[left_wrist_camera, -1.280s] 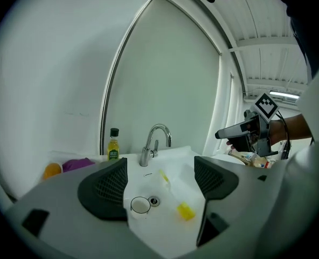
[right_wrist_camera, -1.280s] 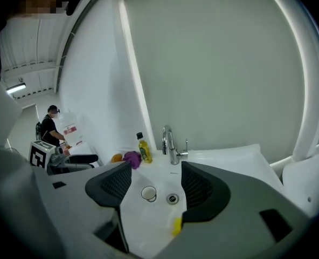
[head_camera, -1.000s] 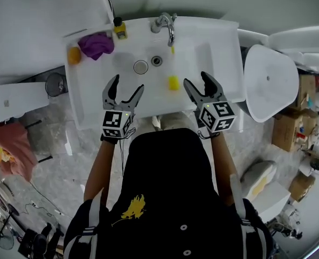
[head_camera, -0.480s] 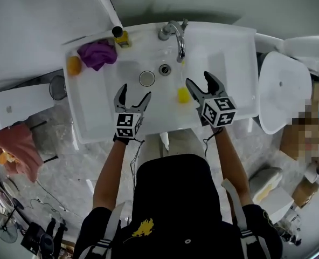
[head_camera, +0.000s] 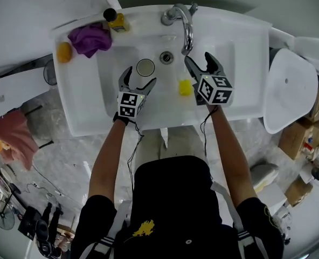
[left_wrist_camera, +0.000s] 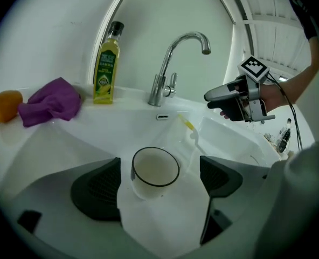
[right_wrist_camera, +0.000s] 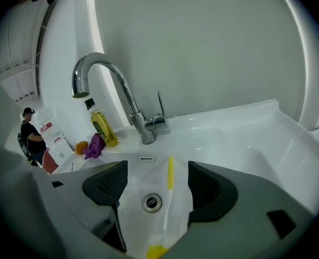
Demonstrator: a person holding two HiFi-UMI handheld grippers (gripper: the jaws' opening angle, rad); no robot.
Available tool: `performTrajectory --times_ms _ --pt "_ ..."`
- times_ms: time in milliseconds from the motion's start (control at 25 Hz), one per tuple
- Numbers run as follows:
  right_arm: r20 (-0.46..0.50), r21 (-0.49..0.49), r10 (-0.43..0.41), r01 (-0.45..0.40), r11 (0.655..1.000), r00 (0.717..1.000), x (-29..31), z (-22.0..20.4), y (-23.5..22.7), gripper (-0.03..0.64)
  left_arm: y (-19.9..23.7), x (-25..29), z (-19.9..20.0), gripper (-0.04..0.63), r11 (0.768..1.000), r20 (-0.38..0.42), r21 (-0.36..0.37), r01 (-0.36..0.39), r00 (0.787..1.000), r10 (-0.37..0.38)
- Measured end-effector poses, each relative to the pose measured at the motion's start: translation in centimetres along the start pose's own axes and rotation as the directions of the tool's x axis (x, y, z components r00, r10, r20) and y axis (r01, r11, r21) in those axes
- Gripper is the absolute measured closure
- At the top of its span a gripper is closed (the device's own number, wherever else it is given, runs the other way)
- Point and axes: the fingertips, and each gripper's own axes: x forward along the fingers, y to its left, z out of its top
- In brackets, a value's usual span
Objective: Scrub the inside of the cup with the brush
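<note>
A white cup stands upright in the white sink, left of the drain. My left gripper hovers just in front of it, its jaws opening. In the left gripper view the cup sits in the gap between the pads, untouched. A brush with a yellow head and a white and yellow handle lies in the basin under the faucet. My right gripper hangs above it with its jaws opening, and the handle shows between them, below and untouched.
A chrome faucet arches over the drain, close to the right gripper's tips. On the sink's left ledge are a purple cloth, an orange and a yellow bottle. A white oval fixture stands to the right.
Both grippers have moved forward from the sink's front edge to over the basin, the left up to the cup, the right over the brush. Both pairs of jaws have spread a little.
</note>
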Motion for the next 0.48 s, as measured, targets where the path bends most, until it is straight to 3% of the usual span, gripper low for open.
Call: performTrajectory --times_ms 240,480 --pt "-0.058 -0.014 0.005 -0.006 1.0 0.998 3.9 -2.6 -1.3 0.259 1.3 3.1 -1.9 0.141 0.999 -0.016 -0.014 -0.036 0.999 0.036" --pt "-0.106 -0.022 0.003 -0.005 1.0 0.994 6.6 -5.4 -2.2 0.261 1.6 5.2 -1.9 0.135 0.996 0.014 0.058 -0.063 0.998 0.062"
